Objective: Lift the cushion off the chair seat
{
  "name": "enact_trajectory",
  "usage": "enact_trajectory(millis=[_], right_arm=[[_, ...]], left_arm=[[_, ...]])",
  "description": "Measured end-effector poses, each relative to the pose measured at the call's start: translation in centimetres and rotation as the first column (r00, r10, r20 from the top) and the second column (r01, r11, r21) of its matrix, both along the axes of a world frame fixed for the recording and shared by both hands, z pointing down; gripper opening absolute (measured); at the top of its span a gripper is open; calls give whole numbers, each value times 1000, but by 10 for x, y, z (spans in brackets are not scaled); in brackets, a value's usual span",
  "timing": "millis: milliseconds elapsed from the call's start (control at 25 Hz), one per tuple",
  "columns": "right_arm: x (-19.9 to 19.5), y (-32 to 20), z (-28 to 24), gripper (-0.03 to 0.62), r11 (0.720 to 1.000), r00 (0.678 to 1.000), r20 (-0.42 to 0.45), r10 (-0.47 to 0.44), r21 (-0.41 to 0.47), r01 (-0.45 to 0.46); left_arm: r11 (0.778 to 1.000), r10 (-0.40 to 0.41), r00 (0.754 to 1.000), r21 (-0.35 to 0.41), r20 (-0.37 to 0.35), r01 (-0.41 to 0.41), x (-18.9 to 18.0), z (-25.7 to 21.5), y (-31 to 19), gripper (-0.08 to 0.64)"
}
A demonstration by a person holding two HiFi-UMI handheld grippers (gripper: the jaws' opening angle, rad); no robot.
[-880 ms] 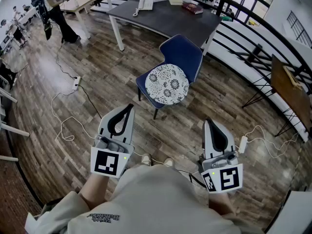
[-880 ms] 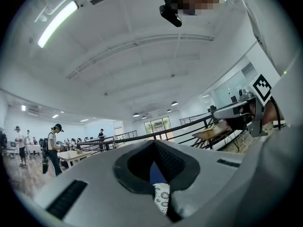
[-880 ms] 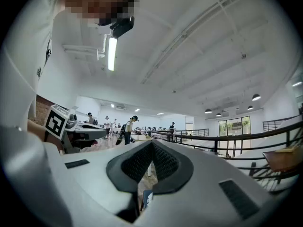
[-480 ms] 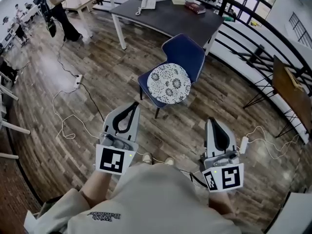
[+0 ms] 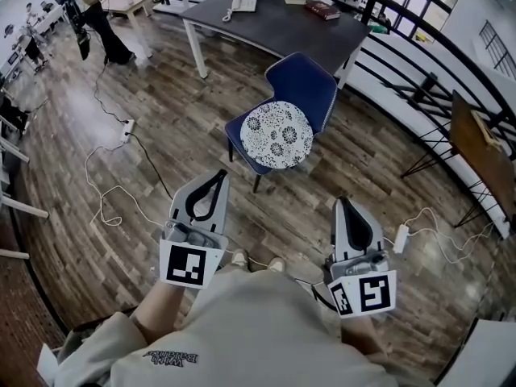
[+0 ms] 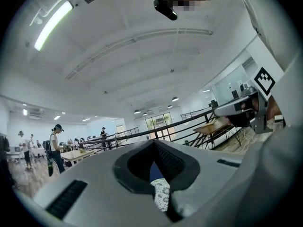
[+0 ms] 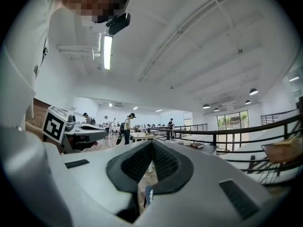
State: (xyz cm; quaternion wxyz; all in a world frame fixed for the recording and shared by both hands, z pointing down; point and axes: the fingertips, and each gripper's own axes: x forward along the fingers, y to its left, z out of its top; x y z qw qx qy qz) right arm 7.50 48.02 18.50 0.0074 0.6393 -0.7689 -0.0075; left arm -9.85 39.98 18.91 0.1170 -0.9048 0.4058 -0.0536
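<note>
Step in hand: the approach, as I judge it. Nothing is touched yet and the lift has not begun.
Left hand-held gripper: I hold it level in front of my body. Its jaws are pressed together at the tips with nothing between the pads. Its own view catches a sliver of patterned fabric through the hollow behind the tips.
Right hand-held gripper: level alongside, jaws closed tip to tip, empty.
Floor: wooden boards with a white cable trailing across them, bare from the jaw tips to the chair legs.
Cushion: round, white with a dark floral print. It lies flat on the seat, well apart from both tools and roughly between their lines of aim.
Chair: blue, with its backrest on the far side, so the cushion's near rim faces me.
Worktop: grey, beyond the chair, carrying a phone and a book. It has no part in this job.
Next move: I reckon I must close the gap and spread at least one pair of jaws. Then I would come in low at the cushion's near rim and pinch its edge before raising it.
</note>
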Motion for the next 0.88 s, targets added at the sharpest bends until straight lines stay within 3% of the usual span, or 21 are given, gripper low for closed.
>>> enact_trajectory(millis=[80,200,400,880], right_arm=[[2,2,1,2,1000,999,39,-19,-17,20],[6,5,-1,2,998,993,102,-59,-23,62],[21,7,4,2,996,993,91,-79,-21,81],[49,7,15,2,996,991,108,-81,-17,83]], left_arm=[[1000,-4,1000,7,27,4,6,4,3,3],[1000,6,1000,-12,11,-6,17,8,10,3],[1000,24,1000,-8,2,-24,40,7,24,3],[998,-35,999,-44,-9,34,58,14,29,3]])
